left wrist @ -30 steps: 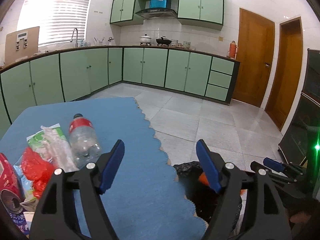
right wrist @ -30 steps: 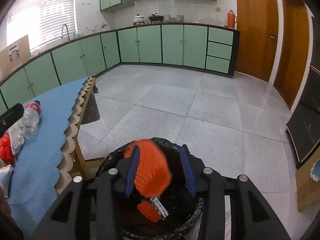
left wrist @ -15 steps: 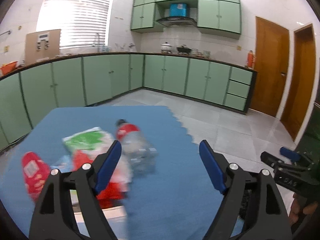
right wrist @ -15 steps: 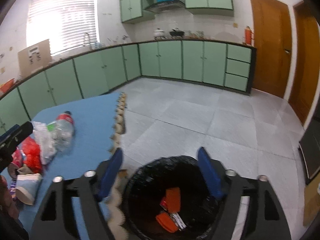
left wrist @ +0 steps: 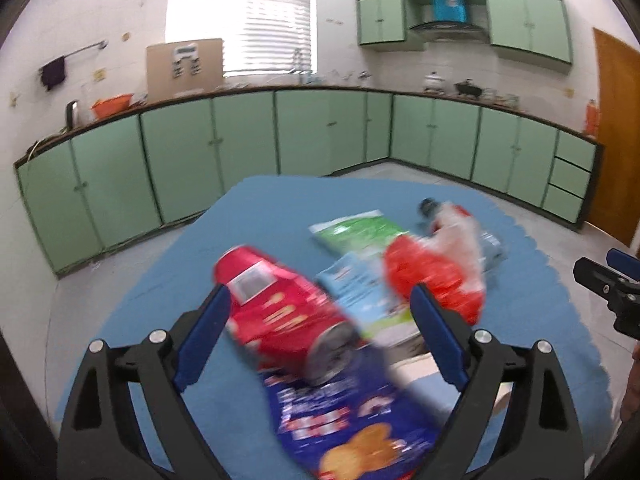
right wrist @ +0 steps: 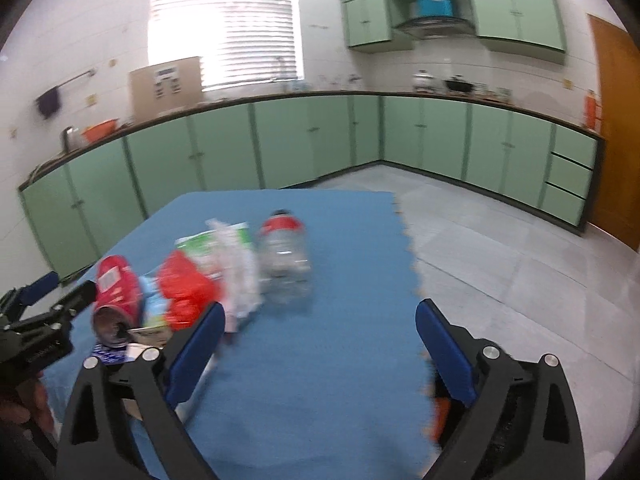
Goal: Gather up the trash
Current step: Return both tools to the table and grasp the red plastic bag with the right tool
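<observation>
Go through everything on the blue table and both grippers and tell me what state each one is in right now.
left gripper: open, empty
right gripper: open, empty
red can: lying on its side
plastic bottle: lying down, capped
red bag: crumpled
green packet: lying flat
blue wrapper: lying flat

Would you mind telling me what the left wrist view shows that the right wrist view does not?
Only the left wrist view shows the dark blue snack bag in full, lying nearest under the open left gripper, and the right gripper's tip at the frame edge. Only the right wrist view shows the floor beside the table and the open right gripper up close. Both show the blue mat, red can, red bag, green packet and bottle.
</observation>
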A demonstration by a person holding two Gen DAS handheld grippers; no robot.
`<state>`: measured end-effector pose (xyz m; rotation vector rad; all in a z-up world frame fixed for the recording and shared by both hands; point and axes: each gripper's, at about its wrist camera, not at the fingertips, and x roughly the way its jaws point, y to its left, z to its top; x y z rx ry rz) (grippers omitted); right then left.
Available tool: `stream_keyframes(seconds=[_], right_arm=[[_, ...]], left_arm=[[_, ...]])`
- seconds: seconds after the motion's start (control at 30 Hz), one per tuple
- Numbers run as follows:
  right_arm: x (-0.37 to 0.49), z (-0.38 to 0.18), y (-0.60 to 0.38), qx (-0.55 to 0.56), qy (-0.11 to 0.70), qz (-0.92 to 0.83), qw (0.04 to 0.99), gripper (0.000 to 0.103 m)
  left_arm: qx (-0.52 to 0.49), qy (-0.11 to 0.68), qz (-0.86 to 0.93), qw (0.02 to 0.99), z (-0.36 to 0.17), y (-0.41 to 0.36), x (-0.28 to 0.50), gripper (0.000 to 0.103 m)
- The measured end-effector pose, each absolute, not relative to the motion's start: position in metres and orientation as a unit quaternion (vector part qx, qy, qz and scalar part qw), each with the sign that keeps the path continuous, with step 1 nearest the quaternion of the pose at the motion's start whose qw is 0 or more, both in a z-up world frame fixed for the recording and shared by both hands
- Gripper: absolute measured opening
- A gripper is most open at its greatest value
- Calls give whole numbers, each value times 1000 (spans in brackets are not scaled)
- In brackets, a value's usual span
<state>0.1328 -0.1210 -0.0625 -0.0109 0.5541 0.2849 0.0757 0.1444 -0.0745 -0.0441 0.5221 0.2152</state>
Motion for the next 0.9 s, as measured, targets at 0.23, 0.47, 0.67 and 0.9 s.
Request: stream_keyframes(seconds=[0.23,0.47,0.67,0.9], right_arm=[[136,-69,-65,-23,272,201,941,89],[154,-75,-40,-6,286,211,935,74],[155,-84,-27,-13,297,218,930,58],[161,-96,-14,-28,321,232,918,44]], left_arm=[[-35,263,125,956,-81,169,69,88],[-35,266,133,954,-87,178,75,88],[-46,270,138,952,-94,188,74,88],[-51,273,145,950,-98,197,71,88]])
